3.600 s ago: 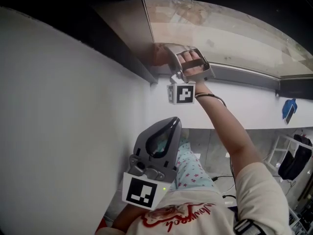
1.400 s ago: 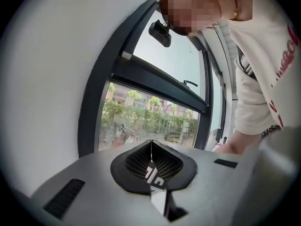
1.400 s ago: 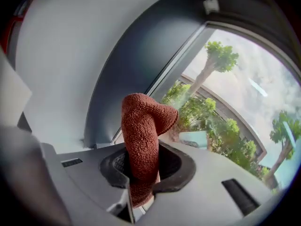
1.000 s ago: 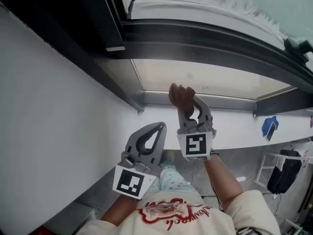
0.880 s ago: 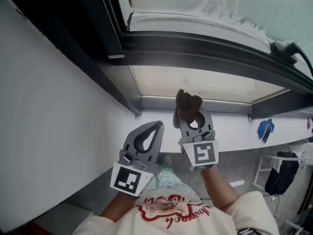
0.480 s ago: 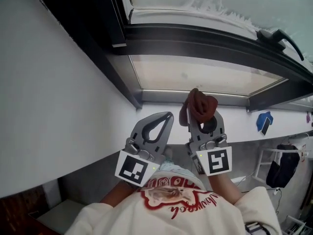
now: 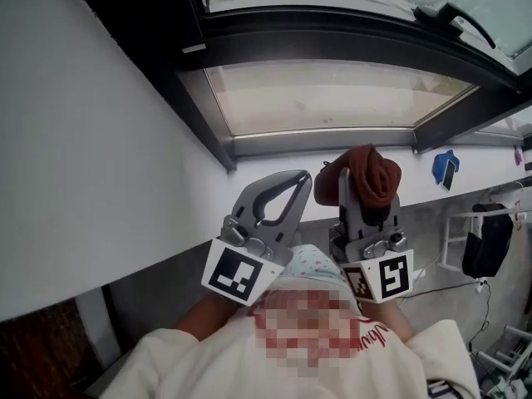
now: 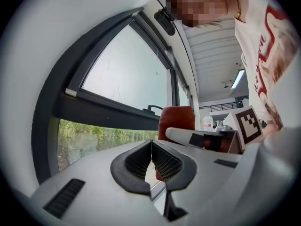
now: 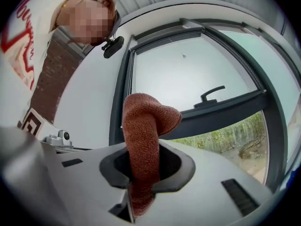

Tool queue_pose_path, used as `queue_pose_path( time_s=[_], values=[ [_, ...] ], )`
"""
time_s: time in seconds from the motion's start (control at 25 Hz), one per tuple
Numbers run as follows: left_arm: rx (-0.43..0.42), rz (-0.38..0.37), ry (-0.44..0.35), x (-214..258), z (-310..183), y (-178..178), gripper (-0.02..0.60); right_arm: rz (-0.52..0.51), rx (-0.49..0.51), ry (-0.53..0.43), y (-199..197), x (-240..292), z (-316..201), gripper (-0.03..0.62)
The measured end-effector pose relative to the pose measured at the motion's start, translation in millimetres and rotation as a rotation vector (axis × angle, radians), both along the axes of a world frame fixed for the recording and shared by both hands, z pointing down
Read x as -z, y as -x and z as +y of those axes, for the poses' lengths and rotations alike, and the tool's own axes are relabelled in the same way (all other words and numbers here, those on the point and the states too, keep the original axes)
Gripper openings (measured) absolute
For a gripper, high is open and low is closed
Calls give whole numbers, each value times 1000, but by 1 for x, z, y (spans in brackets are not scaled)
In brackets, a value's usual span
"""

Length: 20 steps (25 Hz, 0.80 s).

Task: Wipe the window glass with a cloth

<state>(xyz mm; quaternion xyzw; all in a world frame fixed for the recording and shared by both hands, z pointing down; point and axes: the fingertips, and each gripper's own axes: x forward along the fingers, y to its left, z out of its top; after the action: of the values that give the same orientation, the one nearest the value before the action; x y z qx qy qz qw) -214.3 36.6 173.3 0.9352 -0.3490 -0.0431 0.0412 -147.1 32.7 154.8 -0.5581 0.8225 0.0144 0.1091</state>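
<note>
A rust-red cloth (image 7: 371, 175) (image 9: 143, 140) (image 8: 176, 120) is bunched up in my right gripper (image 7: 366, 183) (image 9: 141, 166), which is shut on it. The gripper is held back from the window glass (image 7: 324, 96), below the sill and apart from the pane. My left gripper (image 7: 289, 188) (image 8: 151, 157) is beside it on the left, shut with nothing between its jaws. The window has a dark frame (image 7: 332, 40) (image 9: 221, 109) (image 8: 101, 109), a lower pane showing greenery (image 9: 235, 135) (image 8: 89, 138) and an upper pane with a handle (image 9: 212, 92) (image 7: 465, 22).
A white wall (image 7: 91, 173) fills the left side and runs under the sill. A blue object (image 7: 444, 169) hangs on the wall at right. A dark garment hangs on a white rack (image 7: 486, 248) lower right.
The right gripper came down off the glass with the cloth and drew back toward my body. Both grippers now sit side by side below the sill. The view tilted up the window.
</note>
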Motion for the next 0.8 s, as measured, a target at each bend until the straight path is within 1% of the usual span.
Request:
queue_pose_path(
  time_s=[0.12,0.24,0.36,0.44,0.52,0.6,0.68,0.72,0.8],
  values=[
    [-32,11,14,0,18,-8,21,16,-35,34,-9,-4,18,84],
    [-58,8,14,1,36,-19,21,44,-35,33,-15,-1,34,84],
    [-51,29,15,4,51,-33,21,28,-18,39,-25,-4,53,84],
    [-37,40,9,6,62,-46,21,15,17,16,-34,-3,66,84],
    [-15,45,0,9,75,-63,21,-39,64,-22,-48,3,82,84],
    [11,43,-4,8,92,-82,21,-69,85,-26,-67,4,101,84],
    [41,45,-6,6,113,-104,21,-21,84,-14,-90,0,122,84],
    [60,55,-6,6,125,-116,21,7,83,-10,-103,-1,134,84],
    [104,81,-8,9,151,-138,21,28,87,-1,-131,1,158,84]
  ],
)
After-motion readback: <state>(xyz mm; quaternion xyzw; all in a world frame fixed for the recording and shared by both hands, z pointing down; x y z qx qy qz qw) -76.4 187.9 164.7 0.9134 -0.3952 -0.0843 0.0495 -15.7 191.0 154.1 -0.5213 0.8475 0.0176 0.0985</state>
